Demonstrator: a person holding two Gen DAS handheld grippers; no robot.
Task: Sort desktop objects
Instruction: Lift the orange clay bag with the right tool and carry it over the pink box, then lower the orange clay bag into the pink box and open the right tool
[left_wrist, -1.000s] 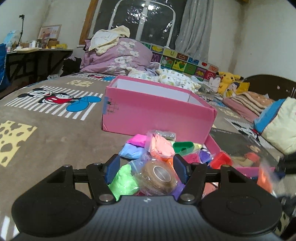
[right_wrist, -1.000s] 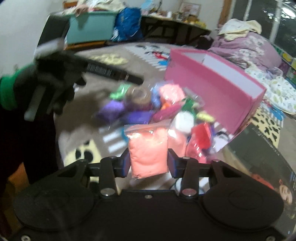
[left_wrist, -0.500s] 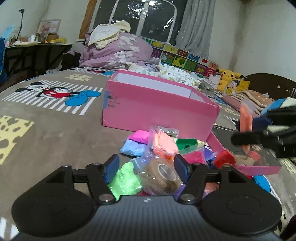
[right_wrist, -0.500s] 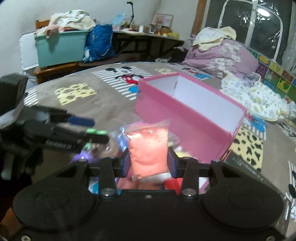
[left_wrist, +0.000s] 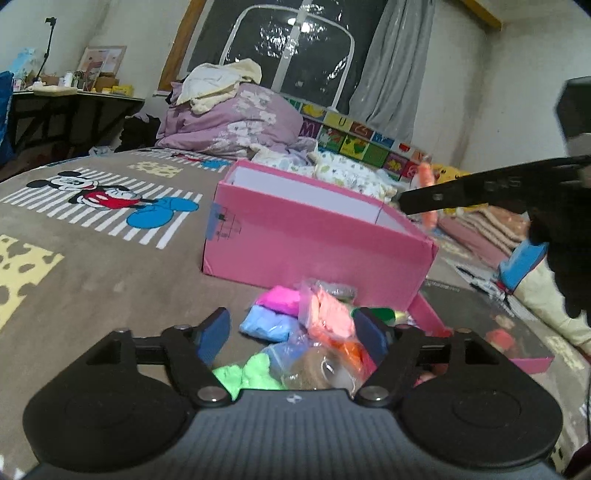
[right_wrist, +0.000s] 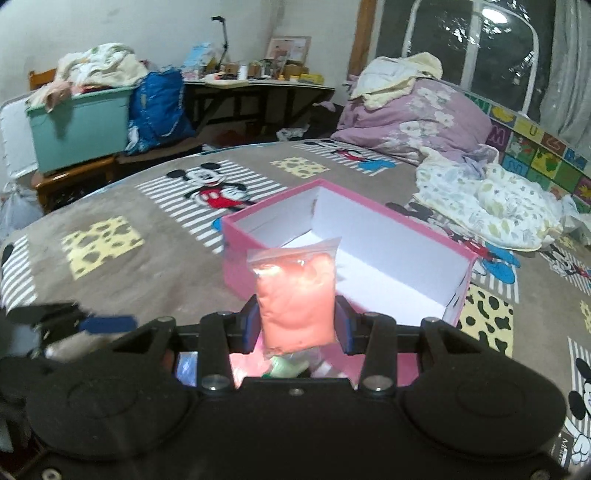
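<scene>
My right gripper (right_wrist: 297, 328) is shut on a clear bag of orange clay (right_wrist: 297, 295), held in the air just short of the open pink box (right_wrist: 458, 254). In the left wrist view the same bag (left_wrist: 427, 195) hangs over the box's right end (left_wrist: 314, 240). My left gripper (left_wrist: 291, 334) is open and low over a pile of clay bags: pink (left_wrist: 282, 295), light blue (left_wrist: 271, 325), green (left_wrist: 247, 374), salmon (left_wrist: 332, 317) and a roll of tape in a bag (left_wrist: 325, 371). It holds nothing.
The box lid (left_wrist: 484, 325) lies on the brown Mickey Mouse blanket (left_wrist: 92, 258) right of the pile. Purple bedding (right_wrist: 413, 114) and a floral cloth (right_wrist: 491, 199) lie behind the box. A teal bin (right_wrist: 77, 125) and a desk (right_wrist: 258, 88) stand at the far left.
My right gripper has lifted the orange bag from beside the pile and carried it up toward the box's opening. My left gripper has opened wider above the pile and tilted up slightly.
</scene>
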